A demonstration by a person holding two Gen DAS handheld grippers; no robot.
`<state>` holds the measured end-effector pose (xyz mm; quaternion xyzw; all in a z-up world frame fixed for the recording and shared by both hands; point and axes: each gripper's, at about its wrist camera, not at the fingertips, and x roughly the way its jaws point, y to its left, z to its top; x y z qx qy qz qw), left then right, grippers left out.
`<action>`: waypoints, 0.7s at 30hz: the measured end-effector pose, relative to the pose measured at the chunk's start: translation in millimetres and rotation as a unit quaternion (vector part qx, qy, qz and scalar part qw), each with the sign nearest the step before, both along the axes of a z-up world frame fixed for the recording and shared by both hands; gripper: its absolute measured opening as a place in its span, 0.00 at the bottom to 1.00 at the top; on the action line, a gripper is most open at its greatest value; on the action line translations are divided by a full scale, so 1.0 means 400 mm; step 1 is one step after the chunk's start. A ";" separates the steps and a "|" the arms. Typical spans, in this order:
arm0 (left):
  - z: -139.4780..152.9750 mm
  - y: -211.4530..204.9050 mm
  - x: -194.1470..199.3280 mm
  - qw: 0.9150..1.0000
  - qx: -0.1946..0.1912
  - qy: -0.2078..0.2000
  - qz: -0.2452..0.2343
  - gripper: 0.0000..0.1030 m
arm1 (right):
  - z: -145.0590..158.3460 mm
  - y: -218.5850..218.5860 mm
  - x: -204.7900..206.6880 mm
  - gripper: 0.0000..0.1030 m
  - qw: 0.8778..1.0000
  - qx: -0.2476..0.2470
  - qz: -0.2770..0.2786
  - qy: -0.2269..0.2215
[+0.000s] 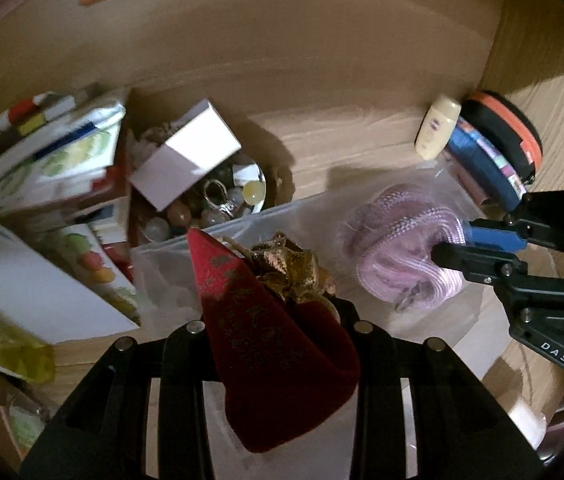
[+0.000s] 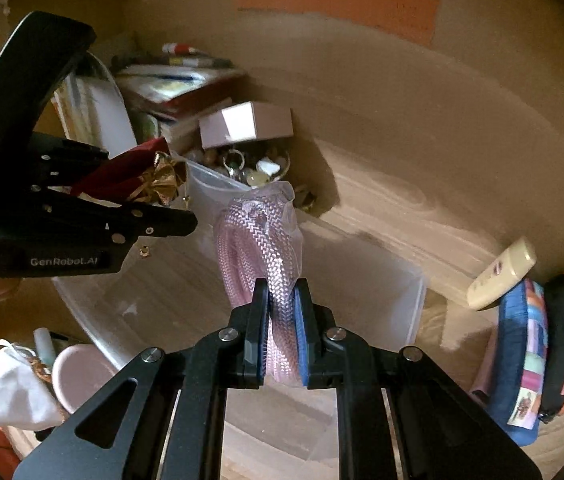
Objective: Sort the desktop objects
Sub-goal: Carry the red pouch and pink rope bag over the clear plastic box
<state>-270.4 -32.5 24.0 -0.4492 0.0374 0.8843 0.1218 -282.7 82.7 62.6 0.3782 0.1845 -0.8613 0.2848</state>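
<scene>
The left hand-held gripper (image 1: 277, 320) was clamped on a red pouch (image 1: 277, 364) with a gold ornament (image 1: 294, 272), held over a clear plastic box (image 2: 414, 300) on the bench (image 2: 402, 204). To its right, the right hand-held gripper (image 2: 282, 332) was closed tight on a bagged pink cord (image 2: 261, 232) above the same box.

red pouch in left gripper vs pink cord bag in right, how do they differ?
The red pouch is opaque dark velvet with gold trim; the pink cord bag is clear plastic showing coiled braid. The pouch fills the left gripper; the bag is pinched thin in the right gripper. Both hang over the clear bin.
</scene>
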 end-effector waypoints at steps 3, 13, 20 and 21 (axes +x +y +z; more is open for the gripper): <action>-0.014 0.009 -0.018 1.000 -0.003 -0.016 -0.006 0.32 | -0.023 -0.002 -0.024 0.10 1.000 0.006 0.001 -0.015; -0.056 0.030 -0.042 0.998 -0.029 -0.061 -0.011 0.32 | -0.047 -0.018 -0.054 0.11 0.999 0.021 0.011 -0.023; -0.058 0.047 -0.035 0.996 -0.063 -0.060 -0.020 0.45 | -0.068 -0.050 -0.055 0.13 0.999 0.039 0.019 -0.020; -0.056 0.047 -0.033 0.996 -0.062 -0.059 -0.022 0.46 | -0.070 -0.054 -0.052 0.14 0.999 0.044 0.019 -0.015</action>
